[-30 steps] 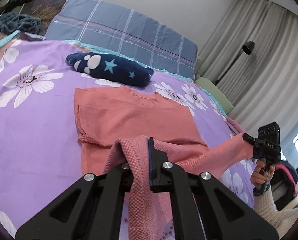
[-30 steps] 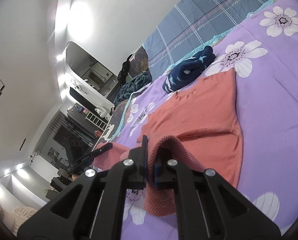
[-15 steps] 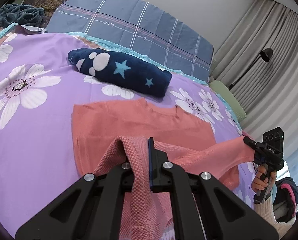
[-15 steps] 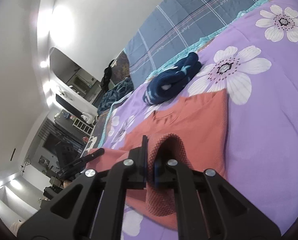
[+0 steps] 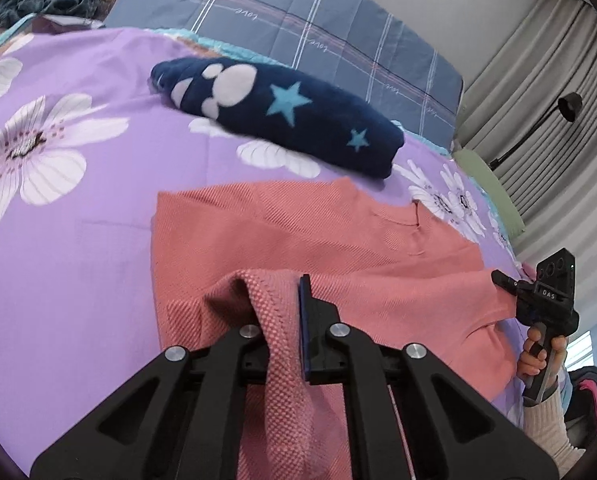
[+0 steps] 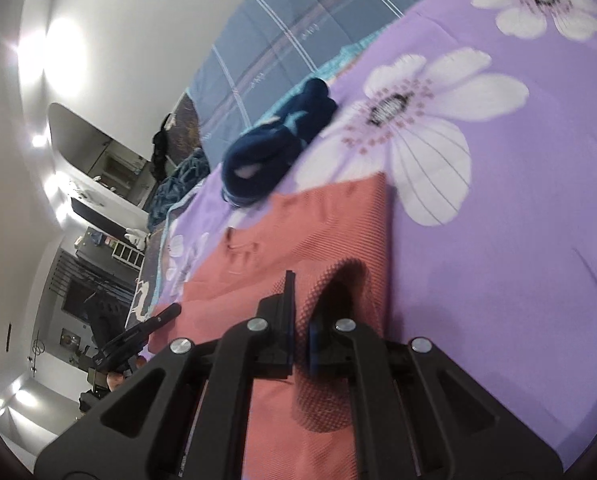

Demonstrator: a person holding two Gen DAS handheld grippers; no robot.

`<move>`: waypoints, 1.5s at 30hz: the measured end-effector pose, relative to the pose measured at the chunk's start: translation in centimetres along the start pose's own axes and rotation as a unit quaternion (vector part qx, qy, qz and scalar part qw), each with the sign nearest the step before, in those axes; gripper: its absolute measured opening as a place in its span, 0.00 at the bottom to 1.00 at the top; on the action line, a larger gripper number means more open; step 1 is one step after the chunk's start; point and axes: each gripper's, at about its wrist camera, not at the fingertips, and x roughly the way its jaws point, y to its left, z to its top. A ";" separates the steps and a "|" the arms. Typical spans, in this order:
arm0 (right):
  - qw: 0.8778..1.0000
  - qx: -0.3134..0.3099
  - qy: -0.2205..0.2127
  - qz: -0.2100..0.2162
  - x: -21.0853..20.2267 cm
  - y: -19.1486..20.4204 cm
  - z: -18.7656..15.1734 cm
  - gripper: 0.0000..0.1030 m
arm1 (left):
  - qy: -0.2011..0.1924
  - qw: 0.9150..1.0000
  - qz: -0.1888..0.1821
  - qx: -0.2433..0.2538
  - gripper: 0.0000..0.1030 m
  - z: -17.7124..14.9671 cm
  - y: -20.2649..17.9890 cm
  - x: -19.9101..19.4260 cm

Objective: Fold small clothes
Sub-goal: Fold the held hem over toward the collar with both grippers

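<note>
We look out from each wrist along the two fingers, low and close over the bed [image 5: 78,240]. Our left view faces the plaid headboard cushion [image 5: 298,28], with the right hand-held gripper [image 5: 502,280] far to its right. Our right view is rolled sideways and faces the same cushion, the left hand-held gripper [image 6: 170,312] to its left. Both share the pink sweater [image 5: 298,232] and navy bundle [image 5: 298,120] ahead.

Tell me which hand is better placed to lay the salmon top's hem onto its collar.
Neither alone. Left tongs and right tongs are each shut on one end of the salmon top's raised hem, so both should carry it forward together.
</note>
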 end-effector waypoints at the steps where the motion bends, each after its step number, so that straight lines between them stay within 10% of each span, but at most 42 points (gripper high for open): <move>1: 1.000 0.005 0.001 0.001 0.0 -0.3 -0.1 0.05 | -0.001 1.000 -0.003 -0.003 0.09 -0.1 0.2 -0.2; 15: 0.996 -0.076 0.020 -0.052 -2.7 2.8 -2.8 0.09 | 0.022 0.999 0.016 0.017 0.27 -3.7 -0.1 -4.5; 22: 0.991 -0.104 0.030 -0.082 -2.2 3.7 -3.4 0.09 | 0.030 0.998 0.033 0.047 0.05 -4.3 -1.0 -4.5; 30: 0.998 -0.061 -0.011 -0.013 -3.9 4.1 -0.3 0.05 | -0.026 0.999 -0.020 0.018 0.05 0.2 -1.7 -6.4; 38: 0.998 -0.037 0.008 -0.053 -0.1 4.0 6.1 0.07 | -0.028 0.998 0.052 -0.003 0.06 7.1 -0.9 -1.9; 43: 0.997 0.009 0.031 -0.075 3.1 1.1 7.2 0.14 | -0.043 0.993 0.095 -0.054 0.28 8.0 1.7 0.3; 45: 0.997 0.005 0.022 -0.075 3.0 0.8 6.9 0.36 | -0.061 0.992 0.094 -0.051 0.43 7.7 1.9 -0.2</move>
